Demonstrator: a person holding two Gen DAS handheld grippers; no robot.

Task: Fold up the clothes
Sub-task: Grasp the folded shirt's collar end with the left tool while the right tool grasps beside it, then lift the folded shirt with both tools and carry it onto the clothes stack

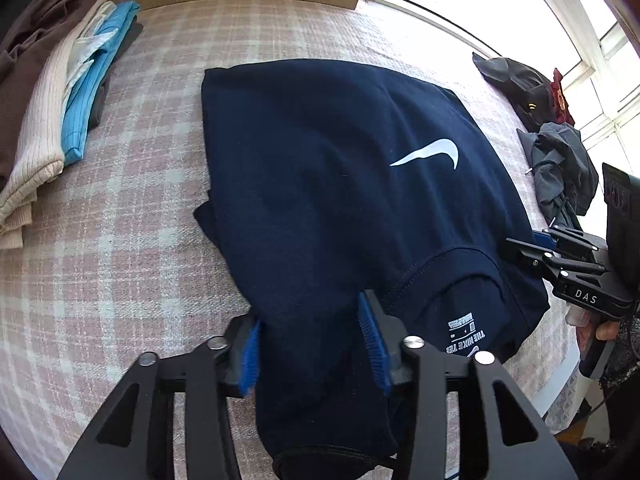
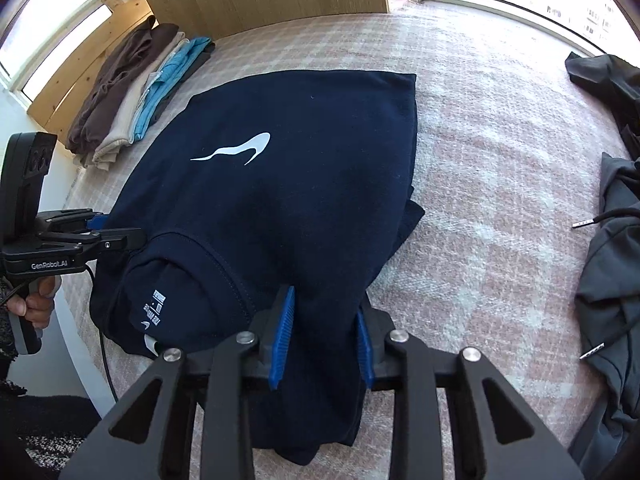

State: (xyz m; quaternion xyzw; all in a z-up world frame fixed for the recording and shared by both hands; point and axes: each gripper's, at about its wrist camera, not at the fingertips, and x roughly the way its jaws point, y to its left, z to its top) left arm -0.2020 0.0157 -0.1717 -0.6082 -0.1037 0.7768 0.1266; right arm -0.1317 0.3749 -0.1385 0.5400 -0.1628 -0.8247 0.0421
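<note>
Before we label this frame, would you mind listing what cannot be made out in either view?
- Left wrist view: the navy T-shirt hides how far the left gripper pads close.
- Right wrist view: the same for the right gripper.
- Neck label print: too small to read in full.
- Dark clothes pile: cut off by the frame edge.
- Folded stack: lower layers hidden.

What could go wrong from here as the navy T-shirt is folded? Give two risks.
1. Each claw, left and right, pinches only a bunch of the navy T-shirt near the collar; the cloth might slip out mid-fold.
2. A sleeve pokes out from under one side edge, so the fold may end up lopsided.
</note>
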